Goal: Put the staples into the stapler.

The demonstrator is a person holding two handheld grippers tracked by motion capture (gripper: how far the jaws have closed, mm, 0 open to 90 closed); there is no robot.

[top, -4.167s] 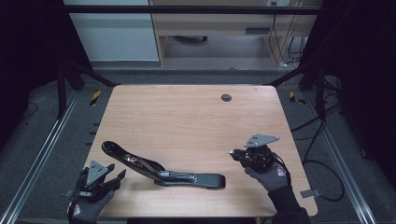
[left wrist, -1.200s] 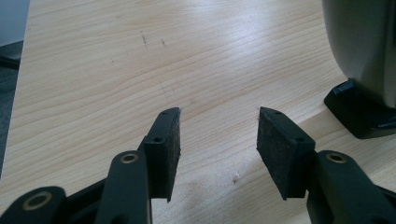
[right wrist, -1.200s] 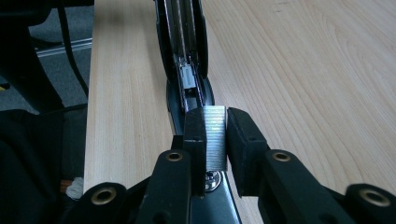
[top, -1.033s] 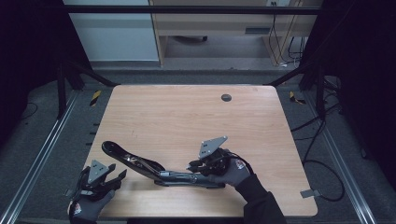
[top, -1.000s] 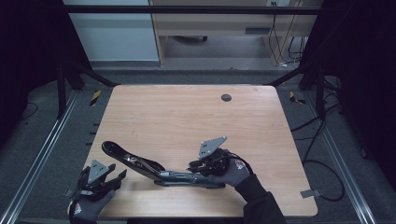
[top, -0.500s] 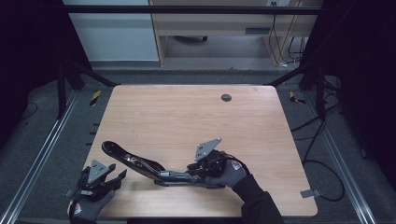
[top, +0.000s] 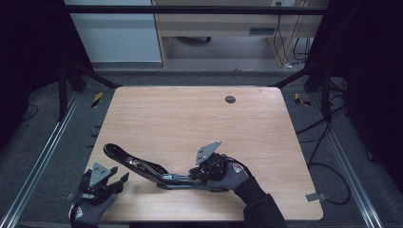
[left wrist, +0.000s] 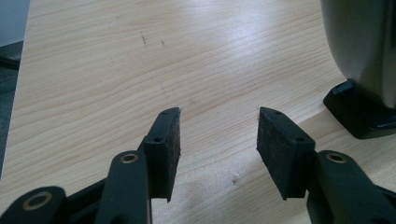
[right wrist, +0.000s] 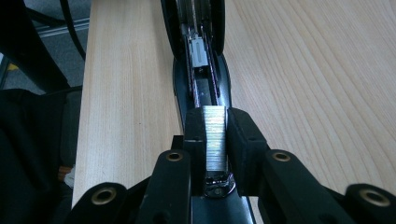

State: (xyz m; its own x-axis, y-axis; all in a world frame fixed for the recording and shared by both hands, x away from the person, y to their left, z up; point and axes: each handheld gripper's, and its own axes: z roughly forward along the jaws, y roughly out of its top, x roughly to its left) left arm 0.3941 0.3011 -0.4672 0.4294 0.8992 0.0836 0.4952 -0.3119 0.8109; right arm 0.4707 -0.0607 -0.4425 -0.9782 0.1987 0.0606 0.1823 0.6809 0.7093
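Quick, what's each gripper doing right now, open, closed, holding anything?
Left gripper: open, nothing between its jaws, over bare wooden table.
Right gripper: shut on a silver strip of staples above the opened black stapler.

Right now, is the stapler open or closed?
Open. The stapler has its top arm swung up and back, and the right gripper holds a staple strip over its channel.

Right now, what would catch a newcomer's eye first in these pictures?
The opened black stapler lying near the table's front edge, lid swung up to the left. Next, the right claw clamped on a shiny strip of staples over the stapler's open channel. The left claw is open at the front left corner.
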